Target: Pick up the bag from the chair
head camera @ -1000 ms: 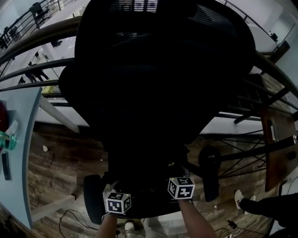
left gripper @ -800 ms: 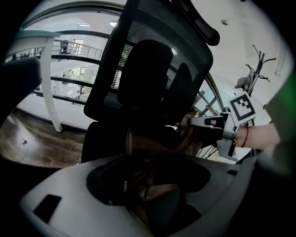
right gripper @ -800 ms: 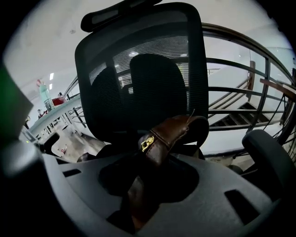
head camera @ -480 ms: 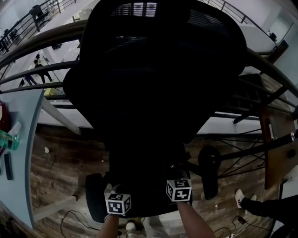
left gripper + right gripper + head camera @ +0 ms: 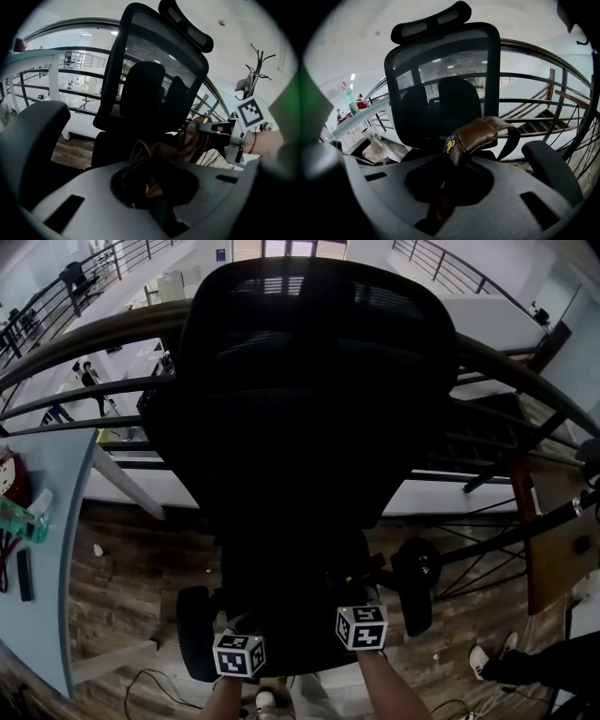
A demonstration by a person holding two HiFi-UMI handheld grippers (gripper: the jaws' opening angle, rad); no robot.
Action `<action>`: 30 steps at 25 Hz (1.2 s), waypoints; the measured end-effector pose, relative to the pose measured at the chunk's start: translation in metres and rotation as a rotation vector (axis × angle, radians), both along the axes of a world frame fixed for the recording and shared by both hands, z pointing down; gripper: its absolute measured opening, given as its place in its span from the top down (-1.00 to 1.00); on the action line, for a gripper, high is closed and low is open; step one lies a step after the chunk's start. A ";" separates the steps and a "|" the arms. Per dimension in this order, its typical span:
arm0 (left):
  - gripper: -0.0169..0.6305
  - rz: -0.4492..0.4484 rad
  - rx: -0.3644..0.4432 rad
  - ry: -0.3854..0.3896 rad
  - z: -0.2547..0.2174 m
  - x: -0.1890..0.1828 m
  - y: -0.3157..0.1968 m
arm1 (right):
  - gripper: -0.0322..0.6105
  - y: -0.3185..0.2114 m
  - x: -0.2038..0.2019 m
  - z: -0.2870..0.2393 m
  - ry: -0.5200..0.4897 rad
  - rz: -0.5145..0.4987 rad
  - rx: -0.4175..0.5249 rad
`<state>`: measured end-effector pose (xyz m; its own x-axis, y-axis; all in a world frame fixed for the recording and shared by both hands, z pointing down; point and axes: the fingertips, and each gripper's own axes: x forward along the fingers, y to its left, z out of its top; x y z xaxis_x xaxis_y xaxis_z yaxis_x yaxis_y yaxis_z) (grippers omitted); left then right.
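A brown leather bag with a gold clasp (image 5: 449, 146) hangs in front of the black mesh office chair (image 5: 309, 409). Its handle (image 5: 480, 133) arches up out of my right gripper (image 5: 443, 190), which is shut on it. My left gripper (image 5: 151, 174) is shut on another brown fold of the bag (image 5: 154, 152). In the left gripper view the right gripper (image 5: 212, 127) holds the bag from the right. In the head view only the two marker cubes (image 5: 238, 654) (image 5: 362, 626) show, just above the seat's front edge. The bag is lost in the dark there.
The chair's armrests (image 5: 194, 634) (image 5: 412, 592) flank the grippers. A pale blue desk (image 5: 37, 559) with a green bottle (image 5: 14, 521) stands at left. A metal railing (image 5: 94, 329) runs behind the chair. Cables (image 5: 150, 681) lie on the wooden floor, and a person's shoe (image 5: 483, 660) shows at right.
The head view has shifted, so the chair's backrest sits lower and more of it shows. Both marker cubes stay almost where they were at the seat's front.
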<state>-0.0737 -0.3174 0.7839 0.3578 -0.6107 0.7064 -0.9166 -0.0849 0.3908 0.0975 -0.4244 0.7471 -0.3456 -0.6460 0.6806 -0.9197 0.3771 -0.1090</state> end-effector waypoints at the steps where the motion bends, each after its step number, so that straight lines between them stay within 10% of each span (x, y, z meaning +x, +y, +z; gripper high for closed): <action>1: 0.89 0.001 0.007 0.001 -0.005 0.001 0.002 | 0.82 0.002 0.001 -0.005 -0.002 0.003 0.007; 30: 0.89 -0.046 0.265 0.040 -0.190 -0.006 0.103 | 0.82 0.140 0.007 -0.195 -0.098 0.019 0.230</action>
